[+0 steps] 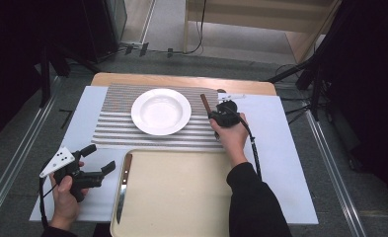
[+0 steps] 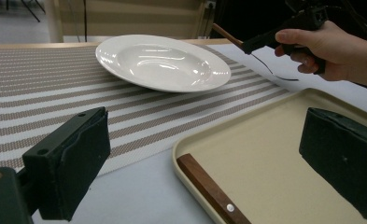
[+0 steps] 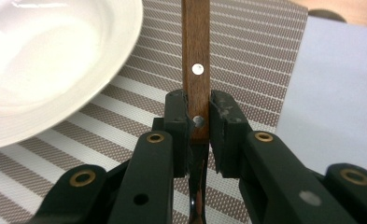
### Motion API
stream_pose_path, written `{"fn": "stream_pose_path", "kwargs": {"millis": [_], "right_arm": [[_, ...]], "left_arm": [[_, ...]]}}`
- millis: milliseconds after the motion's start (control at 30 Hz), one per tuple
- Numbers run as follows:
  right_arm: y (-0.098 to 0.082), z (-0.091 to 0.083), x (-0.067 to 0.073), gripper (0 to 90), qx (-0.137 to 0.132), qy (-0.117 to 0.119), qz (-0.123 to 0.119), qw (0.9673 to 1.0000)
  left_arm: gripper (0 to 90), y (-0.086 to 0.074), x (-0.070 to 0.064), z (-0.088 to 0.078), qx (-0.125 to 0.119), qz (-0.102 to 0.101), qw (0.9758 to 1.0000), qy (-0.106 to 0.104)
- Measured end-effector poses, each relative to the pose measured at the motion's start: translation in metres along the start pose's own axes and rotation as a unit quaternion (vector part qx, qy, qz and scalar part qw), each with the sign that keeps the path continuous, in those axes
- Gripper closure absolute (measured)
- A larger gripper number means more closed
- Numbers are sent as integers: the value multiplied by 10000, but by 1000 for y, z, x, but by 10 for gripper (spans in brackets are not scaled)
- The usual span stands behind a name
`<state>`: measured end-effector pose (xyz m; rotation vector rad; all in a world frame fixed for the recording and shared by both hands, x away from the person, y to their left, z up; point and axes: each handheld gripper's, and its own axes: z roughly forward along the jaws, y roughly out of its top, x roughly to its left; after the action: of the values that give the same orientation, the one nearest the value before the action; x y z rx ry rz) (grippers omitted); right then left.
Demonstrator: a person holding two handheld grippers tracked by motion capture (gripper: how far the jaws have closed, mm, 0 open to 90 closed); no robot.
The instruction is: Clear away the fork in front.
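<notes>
Down below me, my bench (image 1: pixel 285 163) is the biggest thing, with a pale white sheet over most of it. Next in size is the tan tray (image 1: pixel 181 197), at the near edge right in front of me. Behind the tray lies the striped mat (image 1: pixel 107 128), and the white plate (image 1: pixel 161 111) sits on the middle of the mat.

My right hand (image 1: pixel 232 136) reaches over the right end of the mat, just beside the plate. My right tool (image 3: pixel 199 122) is pinching a wooden handle (image 3: pixel 195 51). Its jaws press on both sides of the wood, close to where the wood ends and the dark metal part begins. The handle sticks out past the jaws, over the stripes, with the plate rim near it on one side. I think it belongs to a fork or a spoon, but I cannot tell which, because the metal end is hidden under my tool.

My left hand (image 1: pixel 65 197) is at the near left of the bench, just left of the tray. My left tool (image 1: pixel 98 163) has its jaws spread wide apart, with nothing between them. It points toward the tray.

A knife (image 1: pixel 123 185) with a wooden handle lies in the tray along its left side, blade toward me. It is just beside my left tool, not touching it.
</notes>
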<state>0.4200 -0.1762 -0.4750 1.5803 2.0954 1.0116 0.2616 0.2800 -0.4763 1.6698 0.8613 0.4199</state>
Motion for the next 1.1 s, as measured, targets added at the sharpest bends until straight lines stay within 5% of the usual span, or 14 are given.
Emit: {"fn": "stream_pose_path", "kwargs": {"millis": [500,1100], "right_arm": [[-19,-35,3,769,-784,440,-108,9959],[-49,-77,22,768,-1408,882,-438,9851]], "left_arm": [[8,21,-16,27,86,66,9993,-353],[8,46,-55,68,188,159,9964,-805]]}}
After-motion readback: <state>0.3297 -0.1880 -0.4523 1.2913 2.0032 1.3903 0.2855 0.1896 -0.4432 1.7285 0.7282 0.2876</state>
